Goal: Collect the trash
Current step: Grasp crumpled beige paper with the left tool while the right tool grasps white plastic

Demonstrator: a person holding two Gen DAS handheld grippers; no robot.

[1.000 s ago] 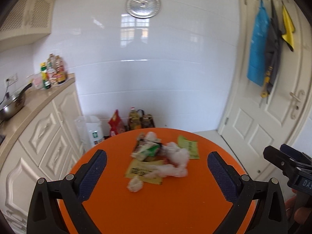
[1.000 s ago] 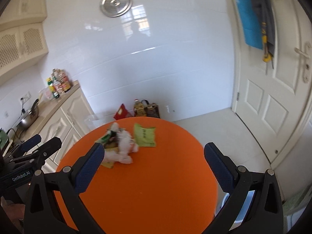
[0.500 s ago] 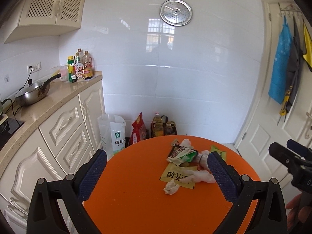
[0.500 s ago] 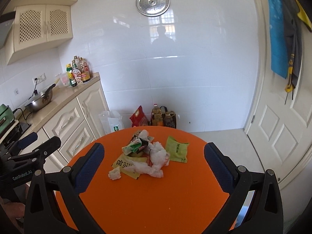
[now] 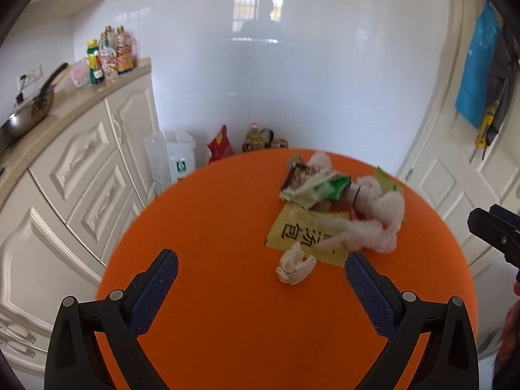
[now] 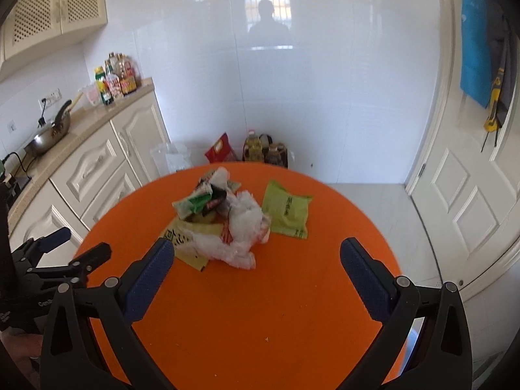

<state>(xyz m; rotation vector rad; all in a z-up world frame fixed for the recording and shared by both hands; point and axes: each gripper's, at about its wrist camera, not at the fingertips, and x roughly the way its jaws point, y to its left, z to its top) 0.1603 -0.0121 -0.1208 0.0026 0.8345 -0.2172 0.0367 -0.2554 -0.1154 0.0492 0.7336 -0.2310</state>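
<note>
A pile of trash lies on a round orange table (image 5: 227,292) (image 6: 292,308). It has a crumpled clear plastic bag (image 5: 367,237) (image 6: 240,230), a yellow packet (image 5: 302,230) (image 6: 185,243), a green-and-white wrapper (image 5: 318,188) (image 6: 193,203), a light green packet (image 6: 287,209) and a small white tissue ball (image 5: 294,266). My left gripper (image 5: 261,287) is open and empty above the table, just short of the tissue ball. My right gripper (image 6: 253,276) is open and empty, just short of the plastic bag. Each gripper shows at the edge of the other's view.
Cream kitchen cabinets (image 5: 81,169) with a pan (image 5: 26,117) and bottles (image 5: 109,53) stand at the left. A white bag (image 5: 170,159), a red bag (image 5: 221,146) and oil bottles (image 5: 256,136) sit on the floor behind the table. A white door (image 6: 471,178) is at the right.
Both grippers have tilted down and moved closer to the table, so the trash pile now sits larger and nearer the fingertips. Both stay open.
</note>
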